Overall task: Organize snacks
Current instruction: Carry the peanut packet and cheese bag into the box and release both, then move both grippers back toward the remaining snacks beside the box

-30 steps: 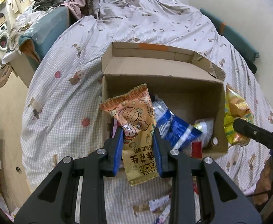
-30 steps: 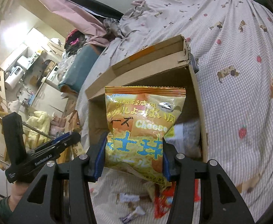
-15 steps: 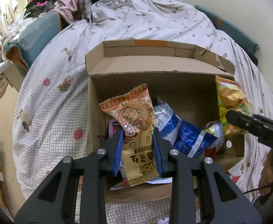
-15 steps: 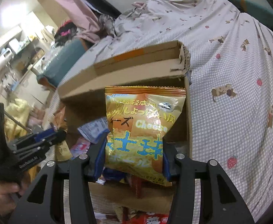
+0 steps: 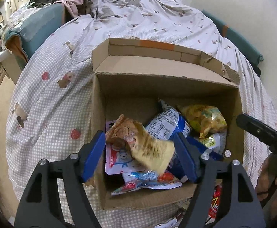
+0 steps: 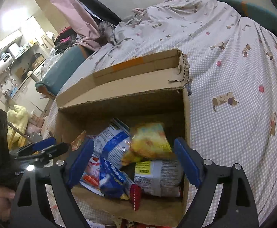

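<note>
The left gripper (image 5: 139,155) has just been opening; its jaws stand apart, the orange bag (image 5: 138,142) blurred between them over the box (image 5: 157,79). The right gripper (image 6: 134,161) has just opened too, jaws apart; the yellow bag (image 6: 149,142) lies in the box.

The box (image 5: 163,79) is brown cardboard, matt and a bit rough, with a torn, ragged edge at one back corner and a strip of smooth orange tape (image 5: 156,44) along its back flap. Inside the box lie snack bags of shiny, crinkly plastic: a blue and white bag (image 5: 167,123), a yellow bag (image 5: 204,119), and a blurred orange bag (image 5: 138,140) nearest the left tongs (image 5: 138,157). The box sits on a bed sheet (image 5: 49,98) of soft, matt cloth with small checks. The tongs have matt black plastic arms, smooth blue pads (image 5: 94,152) and little shiny metal screws. The right tongs (image 6: 134,163) look the same.
</note>
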Demonstrator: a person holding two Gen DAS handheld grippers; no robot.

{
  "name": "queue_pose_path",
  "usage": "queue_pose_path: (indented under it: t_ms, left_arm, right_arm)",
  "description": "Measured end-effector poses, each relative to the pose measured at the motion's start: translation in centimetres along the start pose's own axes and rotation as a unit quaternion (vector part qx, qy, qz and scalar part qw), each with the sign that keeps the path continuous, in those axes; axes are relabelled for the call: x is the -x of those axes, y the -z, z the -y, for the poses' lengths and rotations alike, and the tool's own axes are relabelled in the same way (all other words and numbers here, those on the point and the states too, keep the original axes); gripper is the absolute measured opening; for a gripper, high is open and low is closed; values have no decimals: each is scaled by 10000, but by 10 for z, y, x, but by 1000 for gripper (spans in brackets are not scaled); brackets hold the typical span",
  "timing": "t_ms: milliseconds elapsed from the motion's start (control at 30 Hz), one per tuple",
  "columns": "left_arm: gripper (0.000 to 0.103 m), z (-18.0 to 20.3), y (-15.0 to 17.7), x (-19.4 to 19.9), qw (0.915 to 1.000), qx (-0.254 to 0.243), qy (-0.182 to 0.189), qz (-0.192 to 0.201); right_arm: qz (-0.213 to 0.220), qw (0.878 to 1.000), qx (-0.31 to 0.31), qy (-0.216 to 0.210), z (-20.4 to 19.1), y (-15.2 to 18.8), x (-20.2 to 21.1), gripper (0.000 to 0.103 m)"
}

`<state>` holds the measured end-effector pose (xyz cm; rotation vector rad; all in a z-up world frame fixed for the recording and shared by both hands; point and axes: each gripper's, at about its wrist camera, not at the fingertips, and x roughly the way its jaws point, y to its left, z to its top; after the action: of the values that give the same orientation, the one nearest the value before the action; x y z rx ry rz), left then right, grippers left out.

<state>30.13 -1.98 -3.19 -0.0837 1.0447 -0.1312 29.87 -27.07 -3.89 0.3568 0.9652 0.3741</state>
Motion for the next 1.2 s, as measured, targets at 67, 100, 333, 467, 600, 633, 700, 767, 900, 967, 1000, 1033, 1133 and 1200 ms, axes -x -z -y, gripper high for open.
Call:
queue_pose_path:
  t_ms: [67,100,333,467,600,633,700,767,900,967,1000,1033,1133,1200]
  left_arm:
    - [71,-1,0,0,10000,34,7,-3]
    - [71,-2,0,0,10000,43,11,-10]
    - [71,-1,2,0,10000,19,-62,20]
    - [71,-1,4,1,10000,43,-60,46]
    - [71,-3,10,15,9987,114,-189,469]
    - [71,-3,11,16,9985,119,-218,486]
    - [71,-6,14,19,9983,212,-239,490]
    - [71,-8,16,18,9983,252,-209,479]
    - [71,-9,22,19,9980,327,-364,407]
    - [71,-9,26,21,9980,357,-350,381]
    - [71,-8,29,24,9979,330,-418,370]
    - [71,-7,30,25,9977,328,-462,359]
    - [71,-14,39,37,9963,552,-574,322]
    - [71,-20,50,45,9955,701,-555,302]
  right_arm:
    - [21,10000,-42,56,2,-1,2,89]
    - [40,9999,-65,71,4,-2,3,89]
    - [155,9994,-308,-75,12,-5,12,88]
    - [128,9994,-305,-71,10,-4,12,88]
    - [99,9995,-292,-80,9,-2,14,88]
    - [99,9995,-301,-88,9,-2,15,88]
    - [96,9990,-397,-162,10,0,19,89]
    - [53,9983,-530,-253,12,3,22,88]
    - [-34,9976,-672,-185,15,12,28,89]
    - [-25,9973,-711,-199,14,15,35,88]
    - [-5,9973,-710,-188,14,16,39,89]
    - [17,9974,-696,-170,13,18,45,89]
    - [14,9974,-711,-130,16,29,57,89]
    - [-4,9960,-880,-121,22,40,66,89]
